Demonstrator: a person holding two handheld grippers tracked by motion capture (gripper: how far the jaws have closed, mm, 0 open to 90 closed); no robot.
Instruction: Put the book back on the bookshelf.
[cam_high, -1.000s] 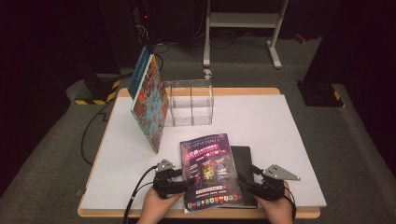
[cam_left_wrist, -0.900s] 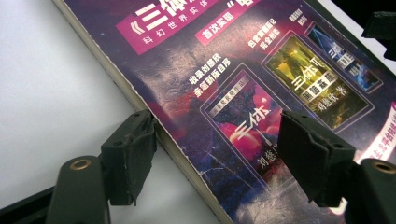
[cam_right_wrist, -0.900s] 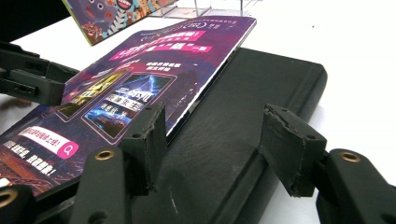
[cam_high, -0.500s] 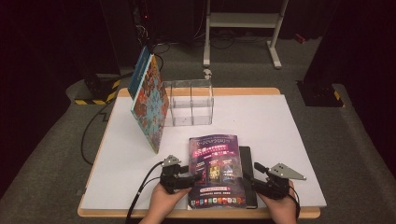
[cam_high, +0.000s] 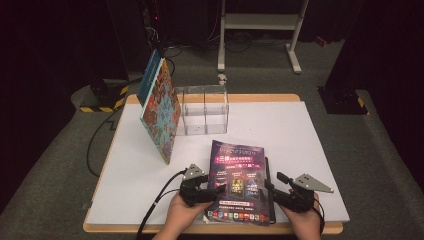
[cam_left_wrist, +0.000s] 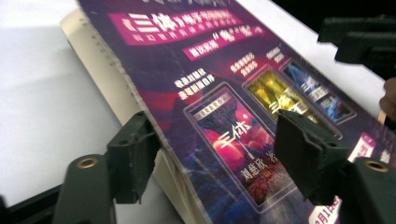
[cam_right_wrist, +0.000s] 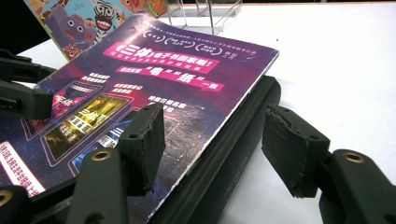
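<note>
I'm at the near edge of the white table (cam_high: 300, 130), a gripper in each hand, and both are on the purple book (cam_high: 239, 181) lying at six o'clock on the tabletop. My left gripper (cam_high: 212, 191) comes at its left edge from nine o'clock. In the left gripper view its jaws straddle that edge, one pad below by the cream page block, the other above the glossy cover; they have just been closing in with the book (cam_left_wrist: 224, 107) between them, yet I see a gap on the upper side, so they stand apart, not clamped.

My right gripper (cam_high: 275, 187) reaches in from three o'clock. In the right gripper view its jaws (cam_right_wrist: 215, 154) are spread wide around the book's right edge and the black case (cam_right_wrist: 243, 140) lying under it: the left pad rests over the cover, the right pad hangs clear above bare table. No squeeze there that I can see.

The book (cam_right_wrist: 154, 84) sits tilted, its right side propped on that black case (cam_high: 270, 185), which peeks out along the book's right edge.

Up at twelve o'clock stands the clear acrylic holder (cam_high: 202, 110), well apart from my hands. At ten o'clock a colourful picture book (cam_high: 161, 112) leans upright just beside the holder's left wall, a blue book (cam_high: 148, 80) behind it.
</note>
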